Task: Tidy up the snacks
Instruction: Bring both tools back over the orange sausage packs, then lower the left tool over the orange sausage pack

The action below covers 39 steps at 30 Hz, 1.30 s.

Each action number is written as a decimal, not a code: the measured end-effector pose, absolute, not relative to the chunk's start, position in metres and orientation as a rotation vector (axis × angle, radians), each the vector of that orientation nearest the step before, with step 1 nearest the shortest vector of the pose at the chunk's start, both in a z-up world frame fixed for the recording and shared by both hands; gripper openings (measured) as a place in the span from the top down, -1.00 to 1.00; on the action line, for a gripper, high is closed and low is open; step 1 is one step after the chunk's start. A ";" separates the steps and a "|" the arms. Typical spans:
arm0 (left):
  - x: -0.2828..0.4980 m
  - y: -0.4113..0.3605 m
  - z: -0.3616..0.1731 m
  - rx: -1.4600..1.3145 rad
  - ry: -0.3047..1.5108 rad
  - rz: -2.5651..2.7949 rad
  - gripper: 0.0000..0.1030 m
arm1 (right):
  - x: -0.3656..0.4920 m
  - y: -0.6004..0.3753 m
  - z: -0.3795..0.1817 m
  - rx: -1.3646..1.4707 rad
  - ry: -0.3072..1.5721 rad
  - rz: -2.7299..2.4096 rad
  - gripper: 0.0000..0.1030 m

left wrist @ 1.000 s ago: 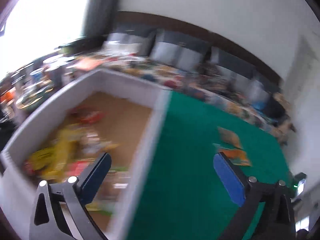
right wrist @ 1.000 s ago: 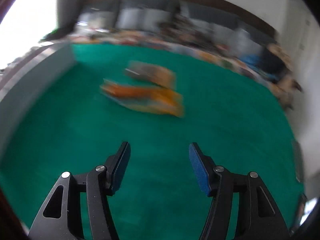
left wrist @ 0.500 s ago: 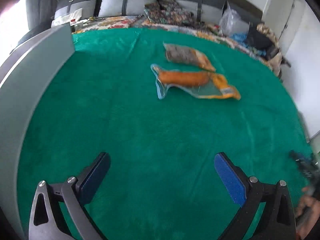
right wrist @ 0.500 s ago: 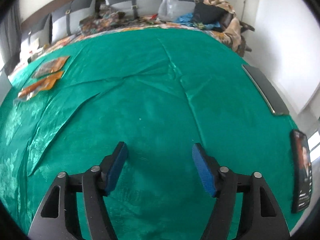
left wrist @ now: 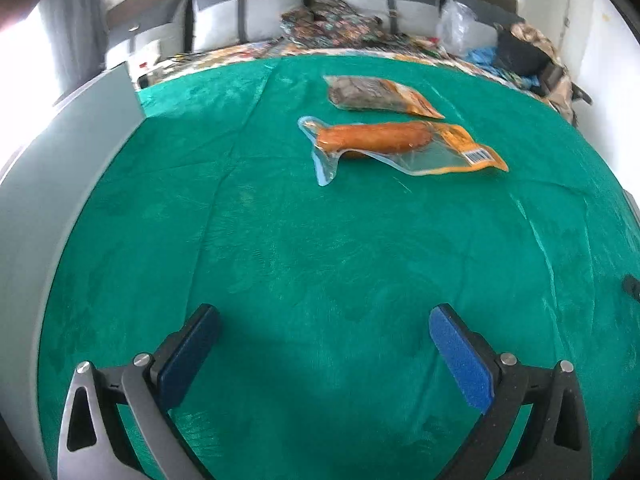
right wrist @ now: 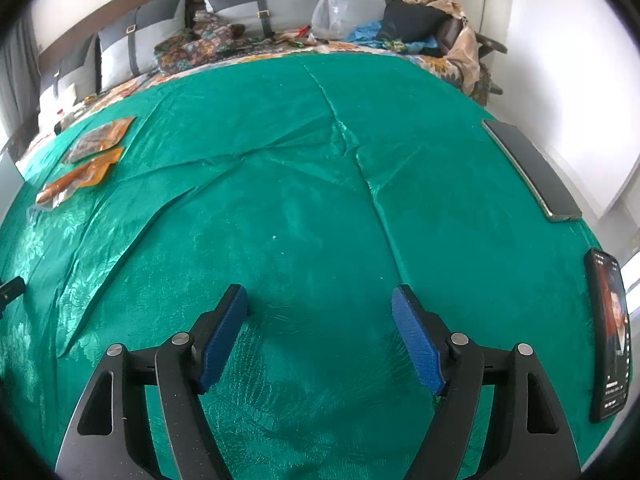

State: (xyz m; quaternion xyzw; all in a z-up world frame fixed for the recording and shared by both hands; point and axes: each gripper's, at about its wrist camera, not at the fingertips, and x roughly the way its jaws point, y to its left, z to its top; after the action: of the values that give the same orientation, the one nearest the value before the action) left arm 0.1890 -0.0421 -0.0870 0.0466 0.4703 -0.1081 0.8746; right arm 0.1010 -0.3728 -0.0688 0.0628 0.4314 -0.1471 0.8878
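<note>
Sausage pack (left wrist: 394, 146) flat on green cloth (left wrist: 320, 248), far centre in left wrist view; clear vacuum wrap, orange label end pointing right. Second snack pack (left wrist: 378, 98), dark contents with orange edge, lying just behind it, close but whether touching cannot be told. Left gripper (left wrist: 322, 340) hovering low over cloth, blue pads spread wide, nothing between them, well short of both packs. Grey box wall (left wrist: 60, 184) running along left edge of cloth. Cushions (left wrist: 248, 24) and patterned fabric pile behind table.

Right wrist view: same two packs at far left edge, sausage pack (right wrist: 76, 178) nearer, snack pack (right wrist: 98, 140) behind it. Right gripper (right wrist: 320, 334) also spread apart, empty, over wrinkled bare cloth (right wrist: 320, 184), well away from packs. Dark phone (right wrist: 530, 170) face down near right edge of table; second phone (right wrist: 610, 334) with lit screen nearer, at right rim. Clear plastic bag (right wrist: 332, 10) and heap of clothes on couch at back.
</note>
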 end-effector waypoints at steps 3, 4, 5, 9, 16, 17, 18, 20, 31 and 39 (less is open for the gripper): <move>0.211 -0.050 -0.083 0.176 1.083 -0.336 -0.99 | 0.101 -0.373 -0.069 0.130 0.897 -0.306 -0.52; 0.222 -0.054 -0.078 0.217 1.102 -0.377 -0.97 | 0.101 -0.373 -0.069 0.130 0.897 -0.306 -0.52; 0.231 -0.057 -0.070 0.245 1.093 -0.395 -0.97 | 0.101 -0.373 -0.069 0.130 0.897 -0.306 -0.52; 0.278 -0.072 -0.029 0.278 1.029 -0.491 -0.97 | 0.101 -0.373 -0.069 0.130 0.897 -0.306 -0.52; 0.351 -0.117 -0.036 0.320 1.071 -0.607 -0.97 | 0.100 -0.373 -0.068 0.130 0.898 -0.307 -0.53; 0.355 -0.124 -0.043 0.342 1.085 -0.624 -0.97 | 0.100 -0.373 -0.068 0.130 0.898 -0.307 -0.53; 0.358 -0.130 -0.051 0.363 1.103 -0.638 -0.97 | 0.100 -0.373 -0.068 0.130 0.898 -0.307 -0.54; 0.363 -0.138 -0.063 0.383 1.149 -0.676 -0.97 | 0.100 -0.373 -0.068 0.130 0.898 -0.307 -0.54; 0.332 -0.154 -0.071 0.618 1.211 -0.900 -0.94 | 0.100 -0.373 -0.068 0.129 0.899 -0.308 -0.57; 0.294 -0.133 -0.066 0.559 1.140 -0.745 -0.39 | 0.099 -0.373 -0.068 0.129 0.899 -0.308 -0.58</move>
State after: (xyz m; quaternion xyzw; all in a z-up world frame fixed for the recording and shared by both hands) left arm 0.2937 -0.1326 -0.0660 0.2548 0.5199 -0.3398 0.7412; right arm 0.0994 -0.3727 -0.0675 0.0618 0.4325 -0.1483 0.8872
